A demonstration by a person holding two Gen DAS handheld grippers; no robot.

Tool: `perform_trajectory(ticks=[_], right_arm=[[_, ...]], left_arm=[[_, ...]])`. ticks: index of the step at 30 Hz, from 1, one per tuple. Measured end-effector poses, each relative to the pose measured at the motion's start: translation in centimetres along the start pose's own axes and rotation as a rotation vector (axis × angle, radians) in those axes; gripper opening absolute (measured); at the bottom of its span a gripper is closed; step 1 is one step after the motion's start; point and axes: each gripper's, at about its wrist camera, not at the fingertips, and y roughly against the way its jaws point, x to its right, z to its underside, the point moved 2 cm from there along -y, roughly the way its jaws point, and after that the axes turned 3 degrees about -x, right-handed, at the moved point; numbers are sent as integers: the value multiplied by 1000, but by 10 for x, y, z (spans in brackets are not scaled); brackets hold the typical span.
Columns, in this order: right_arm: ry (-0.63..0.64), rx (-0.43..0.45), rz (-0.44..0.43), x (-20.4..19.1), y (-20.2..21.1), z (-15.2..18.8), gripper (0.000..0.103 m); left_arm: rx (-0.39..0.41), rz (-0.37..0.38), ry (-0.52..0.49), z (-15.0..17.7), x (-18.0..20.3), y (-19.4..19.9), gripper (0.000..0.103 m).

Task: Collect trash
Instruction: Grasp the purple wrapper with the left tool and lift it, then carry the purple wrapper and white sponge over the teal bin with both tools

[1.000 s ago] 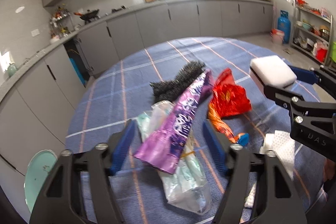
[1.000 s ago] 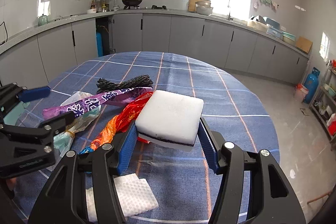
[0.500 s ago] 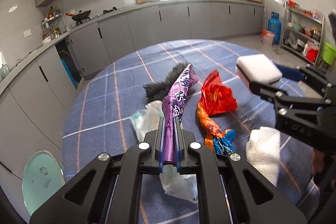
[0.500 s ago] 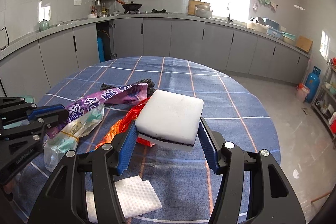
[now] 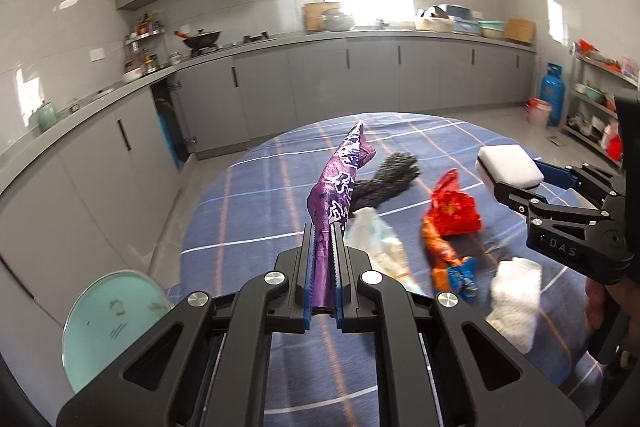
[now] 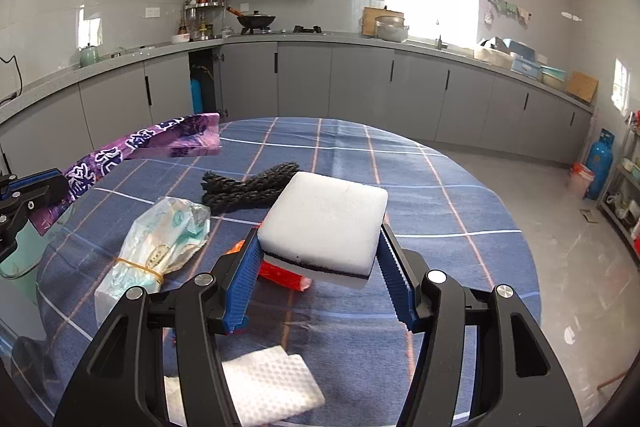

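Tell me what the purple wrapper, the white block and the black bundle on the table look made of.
Purple wrapper: thin plastic film, probably; glossy, creased, printed.
White block: foam sponge, it seems; matte, finely pitted, with a dark layer underneath.
Black bundle: twisted cord or fibre, apparently; rough and dull.

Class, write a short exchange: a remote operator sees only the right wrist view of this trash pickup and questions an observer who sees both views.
Operator: Has the left gripper really got the purple wrapper?
Observer: Yes. The left wrist view shows its jaws shut on the wrapper's lower end.
Operator: What is the red thing hidden under my sponge?
Observer: A crumpled red wrapper lying on the tablecloth, next to an orange and blue wrapper.
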Motion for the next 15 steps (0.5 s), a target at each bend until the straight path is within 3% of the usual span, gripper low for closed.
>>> perform_trajectory(ticks=[15], right_arm=[[34,22,-128,-54,-8,-26,58]], left_arm=[[32,-111,96,16,-52,20,8]])
